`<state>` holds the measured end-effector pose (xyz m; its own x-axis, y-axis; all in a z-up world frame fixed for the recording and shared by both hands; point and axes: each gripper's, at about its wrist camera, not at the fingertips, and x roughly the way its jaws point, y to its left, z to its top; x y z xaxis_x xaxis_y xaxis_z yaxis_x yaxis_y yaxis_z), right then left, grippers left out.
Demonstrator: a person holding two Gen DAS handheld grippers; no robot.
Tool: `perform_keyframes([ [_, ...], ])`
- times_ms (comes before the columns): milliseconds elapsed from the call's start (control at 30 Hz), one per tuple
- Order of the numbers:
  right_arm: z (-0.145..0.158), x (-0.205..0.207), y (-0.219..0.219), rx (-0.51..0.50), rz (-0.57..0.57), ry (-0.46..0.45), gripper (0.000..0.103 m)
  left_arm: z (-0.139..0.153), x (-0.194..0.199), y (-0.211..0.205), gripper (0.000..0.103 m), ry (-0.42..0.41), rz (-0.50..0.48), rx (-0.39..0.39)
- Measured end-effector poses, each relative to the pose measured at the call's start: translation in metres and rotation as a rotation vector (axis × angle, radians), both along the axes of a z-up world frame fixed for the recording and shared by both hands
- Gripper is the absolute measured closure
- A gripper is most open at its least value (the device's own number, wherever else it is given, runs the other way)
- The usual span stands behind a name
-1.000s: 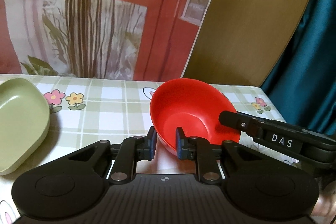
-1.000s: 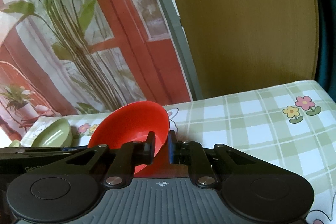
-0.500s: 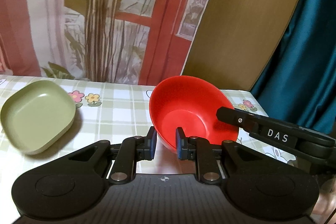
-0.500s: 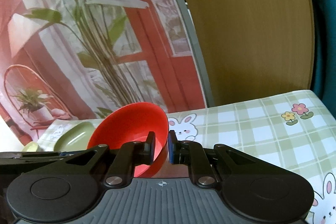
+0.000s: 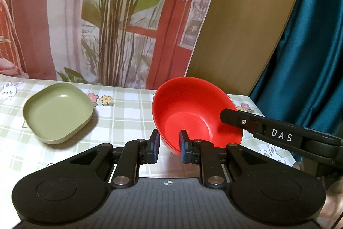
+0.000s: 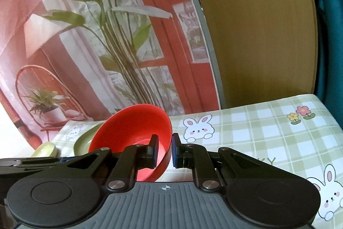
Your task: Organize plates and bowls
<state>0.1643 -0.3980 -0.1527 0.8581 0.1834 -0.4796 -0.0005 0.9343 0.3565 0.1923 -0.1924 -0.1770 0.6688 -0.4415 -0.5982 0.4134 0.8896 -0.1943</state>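
A red bowl (image 5: 193, 108) hangs tilted above the checked tablecloth, held from two sides. My left gripper (image 5: 169, 148) is shut on the bowl's near rim, one pad inside and one outside. My right gripper (image 6: 164, 150) is shut on the opposite rim of the red bowl (image 6: 133, 128), and its finger reaches in from the right in the left wrist view. A green square plate (image 5: 57, 112) lies flat on the table to the left of the bowl. In the right wrist view the green plate (image 6: 82, 143) is mostly hidden behind the bowl.
The table (image 5: 126, 104) carries a green-checked cloth with rabbits and flowers. A printed backdrop (image 5: 103, 14) and a wooden board (image 5: 246, 20) stand behind it, with a teal curtain (image 5: 300, 46) at the right. A pale green object (image 6: 45, 149) lies at the far left.
Both grippers have risen with the red bowl and drawn back from the backdrop. The green plate, cut off at the left edge before, now shows whole on the table.
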Motion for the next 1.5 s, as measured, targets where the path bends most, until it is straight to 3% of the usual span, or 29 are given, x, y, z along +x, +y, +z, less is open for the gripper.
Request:
perform_keyframes([
  [700,0.003,-0.063,0.024,0.023,0.001,0.005,0.090,0.007,-0.063,0.024,0.083,0.007,0.005,-0.016],
  [1500,-0.013,-0.108,0.041,0.019,-0.018,0.070,0.090,-0.007,-0.091,0.039,0.083,0.080,-0.015,-0.040],
])
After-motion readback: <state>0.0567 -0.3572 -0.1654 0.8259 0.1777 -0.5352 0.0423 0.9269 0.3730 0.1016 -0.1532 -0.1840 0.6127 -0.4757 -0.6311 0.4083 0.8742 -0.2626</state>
